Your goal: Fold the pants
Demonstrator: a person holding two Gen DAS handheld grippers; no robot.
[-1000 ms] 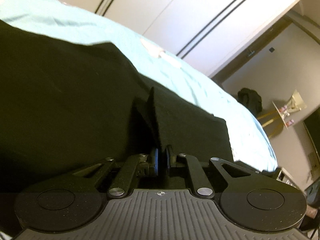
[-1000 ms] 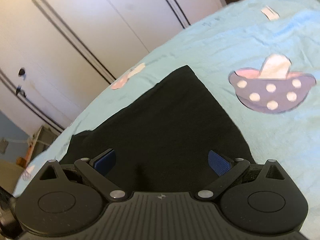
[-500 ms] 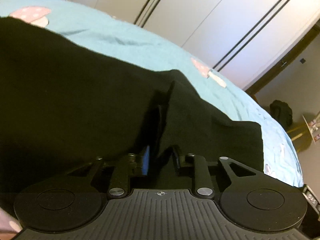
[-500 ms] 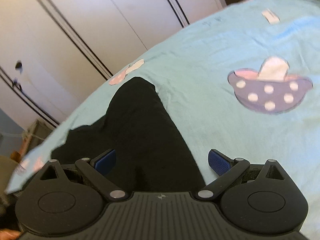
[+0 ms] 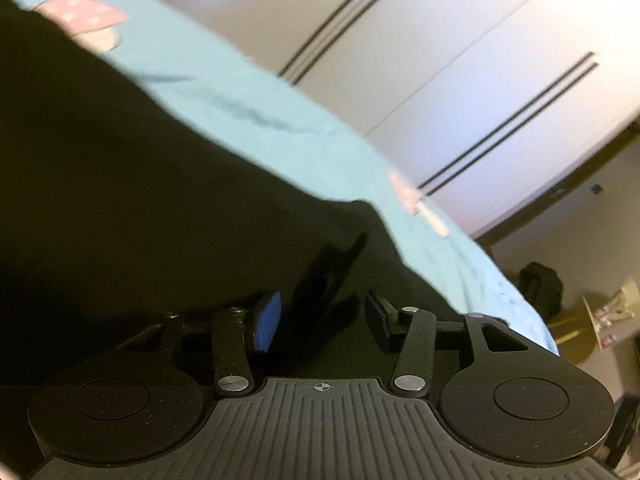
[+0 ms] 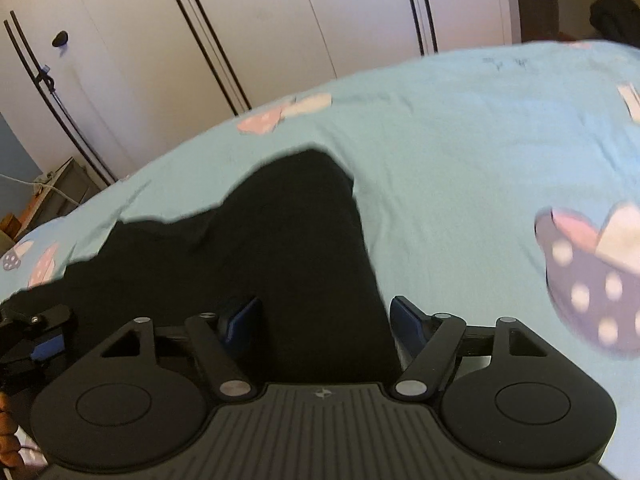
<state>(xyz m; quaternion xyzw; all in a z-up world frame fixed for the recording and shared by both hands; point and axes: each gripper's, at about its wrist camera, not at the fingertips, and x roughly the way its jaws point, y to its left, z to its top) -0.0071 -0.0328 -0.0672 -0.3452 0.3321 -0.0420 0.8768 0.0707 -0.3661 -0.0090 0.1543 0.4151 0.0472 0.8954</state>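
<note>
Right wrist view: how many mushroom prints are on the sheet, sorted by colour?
Pink mushroom prints: 2, one at the far edge, one at the left.
Purple mushroom prints: 2, one large at the right, one small at the left edge.
Total: 4.

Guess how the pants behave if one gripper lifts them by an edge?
Likely floppy: the pants lie in soft, uneven folds on the sheet. A ridge of cloth stands between the left gripper jaws, so it bunches easily. One edge lifted would probably drag the rest.

Dim warm indoor light; motion blur throughout; fisheye bending at edges (black cloth detail lost).
</note>
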